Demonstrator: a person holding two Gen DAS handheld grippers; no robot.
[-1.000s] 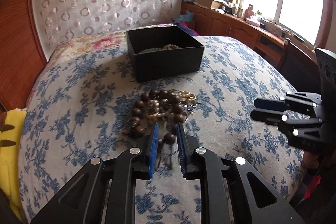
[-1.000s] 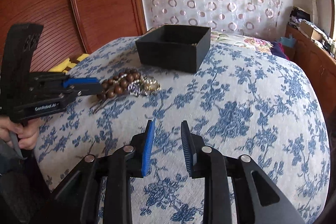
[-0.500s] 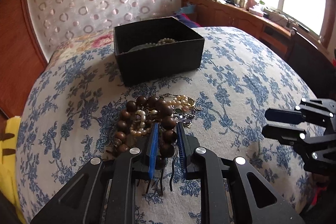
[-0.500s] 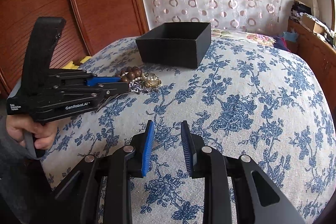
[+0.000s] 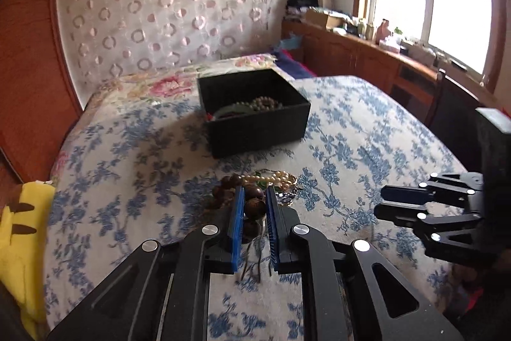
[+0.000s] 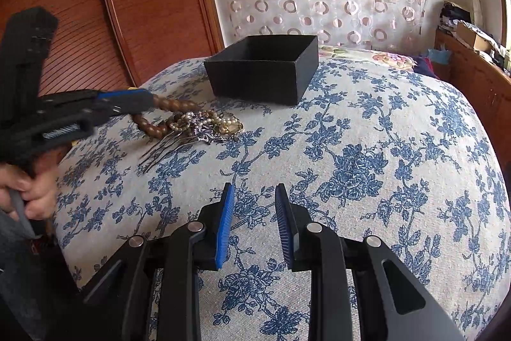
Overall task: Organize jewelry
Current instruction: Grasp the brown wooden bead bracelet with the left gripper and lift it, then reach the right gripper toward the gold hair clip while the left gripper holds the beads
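Note:
My left gripper (image 5: 254, 197) is shut on a brown wooden bead bracelet (image 5: 254, 206) and lifts one end of it; in the right wrist view the bracelet (image 6: 166, 104) hangs from the left gripper (image 6: 150, 99) down to the pile. A pile of pearl and metal jewelry (image 6: 207, 122) lies on the blue floral bedspread (image 6: 367, 165), also in the left wrist view (image 5: 274, 179). A black open box (image 5: 255, 114) holding beads stands behind the pile and shows in the right wrist view (image 6: 265, 72). My right gripper (image 6: 254, 206) is open and empty, low over the bedspread.
A yellow plush toy (image 5: 22, 245) lies at the bed's left edge. A wooden headboard (image 6: 127, 5) stands at the left. A wooden cabinet (image 5: 367, 59) with clutter runs under the window at the right. A patterned curtain (image 5: 166, 15) hangs behind.
My left gripper has closed on the wooden bead bracelet and raised it, pulling it out of the pile. The right gripper has stayed about where it was.

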